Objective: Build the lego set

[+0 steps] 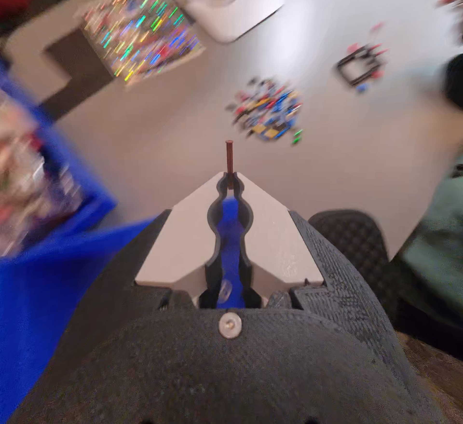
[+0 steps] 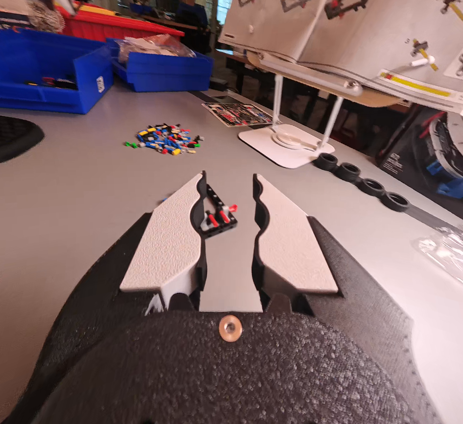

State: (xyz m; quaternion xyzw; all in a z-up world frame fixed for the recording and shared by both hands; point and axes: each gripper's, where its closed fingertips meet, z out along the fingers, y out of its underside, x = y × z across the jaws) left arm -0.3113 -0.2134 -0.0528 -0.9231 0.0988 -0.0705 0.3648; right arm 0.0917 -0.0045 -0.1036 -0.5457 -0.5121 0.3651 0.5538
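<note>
My left gripper point(image 1: 229, 177) is shut on a thin brown-red axle pin point(image 1: 229, 155) that sticks straight out past its tips, held high above the table. A pile of small loose lego pieces point(image 1: 269, 111) lies on the grey table; it also shows in the right wrist view point(image 2: 166, 139). A black lego frame with red pins point(image 1: 359, 66) lies to the right of the pile. My right gripper point(image 2: 229, 176) is open and empty, low over the table, with that frame point(image 2: 220, 214) lying between its fingers, close to the left one.
An instruction booklet point(image 2: 338, 18) rests on a white stand point(image 2: 288, 146). Several black tyres point(image 2: 348, 170) line up on the right. Blue bins point(image 2: 50, 73) and a red bin point(image 2: 120, 26) stand at the far left. A sticker sheet point(image 2: 235, 113) lies flat. A black mat point(image 2: 15, 136) sits at left. The grippers' ends are close to 45 cm from one another.
</note>
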